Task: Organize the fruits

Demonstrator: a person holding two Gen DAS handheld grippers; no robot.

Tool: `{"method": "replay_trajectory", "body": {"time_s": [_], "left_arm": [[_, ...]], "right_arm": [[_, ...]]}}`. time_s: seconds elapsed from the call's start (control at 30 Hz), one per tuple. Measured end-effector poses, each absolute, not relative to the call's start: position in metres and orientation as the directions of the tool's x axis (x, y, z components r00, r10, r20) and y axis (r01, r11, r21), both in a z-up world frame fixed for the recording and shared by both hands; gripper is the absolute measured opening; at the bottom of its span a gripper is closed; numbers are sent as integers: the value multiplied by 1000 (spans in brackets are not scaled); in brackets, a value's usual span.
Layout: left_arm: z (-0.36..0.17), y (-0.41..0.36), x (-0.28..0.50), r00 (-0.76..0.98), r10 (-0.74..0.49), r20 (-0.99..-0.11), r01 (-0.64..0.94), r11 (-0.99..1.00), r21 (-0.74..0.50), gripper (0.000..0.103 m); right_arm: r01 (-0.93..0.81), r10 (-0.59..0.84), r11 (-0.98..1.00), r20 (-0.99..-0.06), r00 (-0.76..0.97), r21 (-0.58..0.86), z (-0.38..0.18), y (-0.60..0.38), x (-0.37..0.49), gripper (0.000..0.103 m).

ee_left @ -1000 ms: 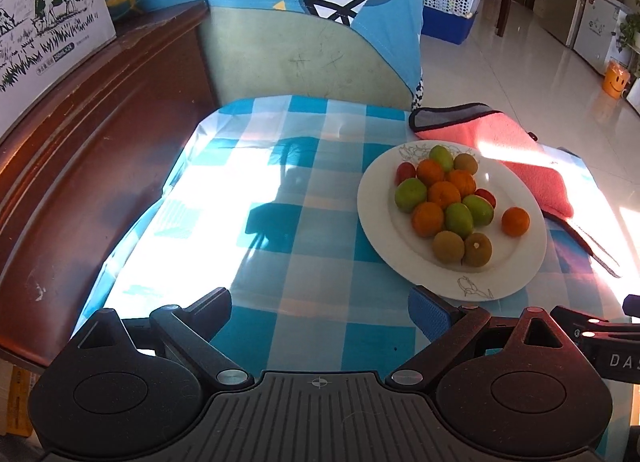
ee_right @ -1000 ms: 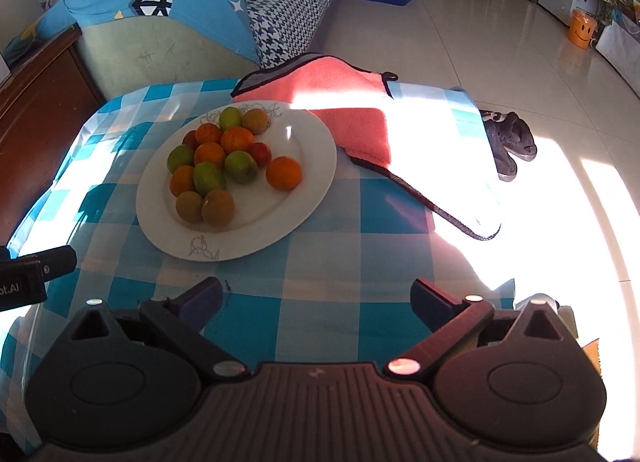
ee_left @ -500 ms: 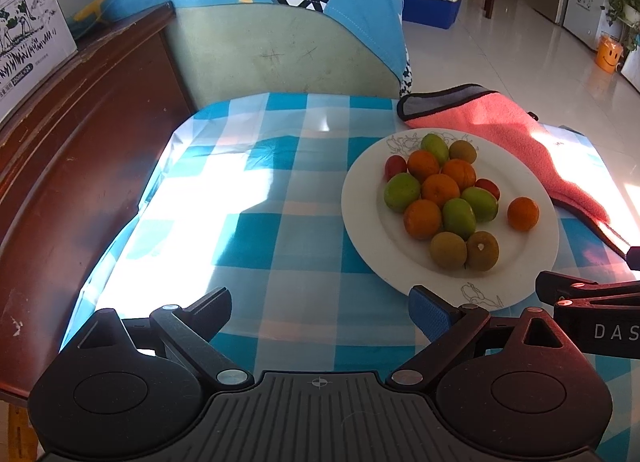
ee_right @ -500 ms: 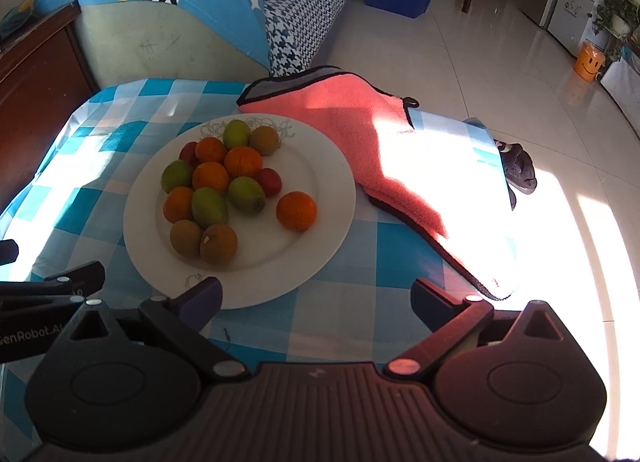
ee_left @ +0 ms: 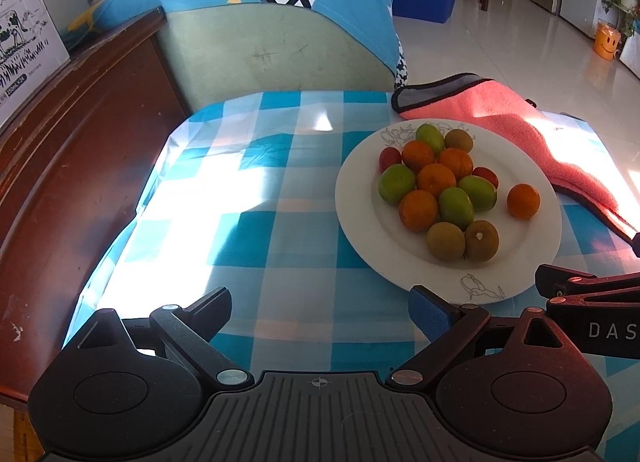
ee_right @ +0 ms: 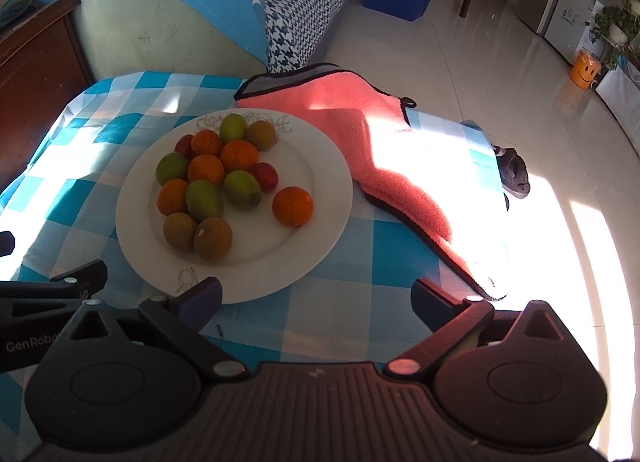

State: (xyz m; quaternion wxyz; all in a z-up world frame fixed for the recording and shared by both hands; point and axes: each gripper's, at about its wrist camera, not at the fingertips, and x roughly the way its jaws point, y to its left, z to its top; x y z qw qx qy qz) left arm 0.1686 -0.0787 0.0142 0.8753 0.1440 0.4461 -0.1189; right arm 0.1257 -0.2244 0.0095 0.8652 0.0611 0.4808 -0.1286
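Note:
A white plate (ee_left: 360, 217) (ee_right: 320, 181) rests on the blue checked tablecloth and carries several oranges, green fruits, brown kiwis and small red fruits. One orange (ee_left: 523, 201) (ee_right: 292, 206) lies apart from the pile. My left gripper (ee_left: 320, 312) is open just short of the plate's near left rim, empty. My right gripper (ee_right: 316, 296) is open at the plate's near edge, its left finger by the rim, also empty. Each gripper's body shows at the edge of the other's view.
A pink towel (ee_right: 360, 129) (ee_left: 520, 117) lies over the table's far right side. A wooden bed frame (ee_left: 60, 133) runs along the left. A chair back under blue cloth (ee_left: 280, 21) stands behind the table. Slippers (ee_right: 514, 173) lie on the tiled floor.
Both grippers have moved forward toward the plate, which now sits closer and larger in both views. Both stay open and empty.

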Motion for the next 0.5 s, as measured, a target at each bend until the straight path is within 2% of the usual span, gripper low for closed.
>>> {"method": "replay_trajectory", "body": {"time_s": [0.5], "left_arm": [[13, -77, 169, 578, -69, -813, 323, 935, 150, 96]], "right_arm": [[265, -154, 964, -836, 527, -10, 8, -222, 126, 100]]}}
